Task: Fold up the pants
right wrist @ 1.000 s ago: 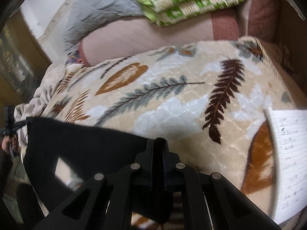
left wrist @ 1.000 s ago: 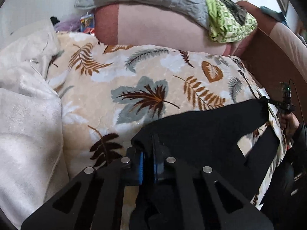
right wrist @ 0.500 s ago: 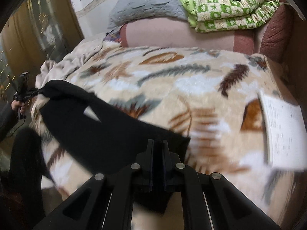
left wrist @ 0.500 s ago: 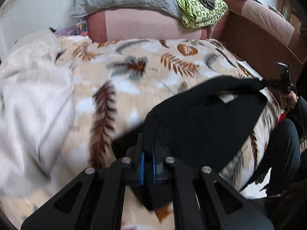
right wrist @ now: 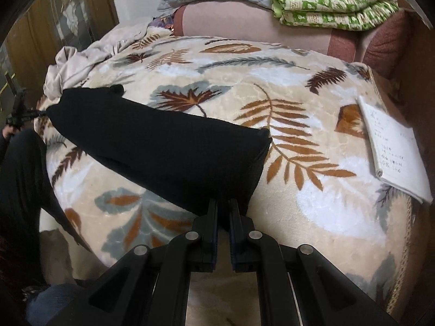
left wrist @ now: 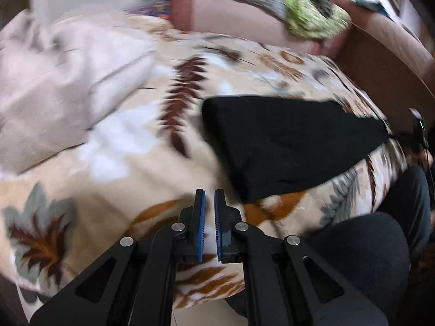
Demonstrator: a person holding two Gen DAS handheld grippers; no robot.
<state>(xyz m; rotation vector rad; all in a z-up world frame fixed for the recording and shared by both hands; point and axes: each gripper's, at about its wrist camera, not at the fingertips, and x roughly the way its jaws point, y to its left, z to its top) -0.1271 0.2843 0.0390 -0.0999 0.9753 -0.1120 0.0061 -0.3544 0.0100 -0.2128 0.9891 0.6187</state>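
Observation:
The black pants [right wrist: 163, 146] lie folded lengthwise on the leaf-patterned blanket [right wrist: 272, 81]. In the right wrist view my right gripper [right wrist: 223, 209] is shut on the pants' near edge. The pants' far end reaches my left gripper [right wrist: 32, 113] at the bed's left side. In the blurred left wrist view the pants [left wrist: 285, 141] lie ahead and to the right, and my left gripper [left wrist: 209, 201] is in front of them with nothing between its blue pads [left wrist: 201, 217], jaws slightly apart. My right gripper [left wrist: 394, 135] shows small at the pants' far corner.
A white notebook [right wrist: 391, 141] lies on the blanket's right side. A beige sheet [left wrist: 62, 81] is bunched on the left. Pillows and a green patterned quilt [right wrist: 331, 0] sit at the head. A wooden bed side [left wrist: 380, 73] runs along the right. My dark-clothed legs [left wrist: 367, 258] are at the bed's edge.
My left gripper let go of the pants and pulled back toward the bed's edge. The pants now lie flat on the blanket, folded leg on leg. My right gripper still holds its end.

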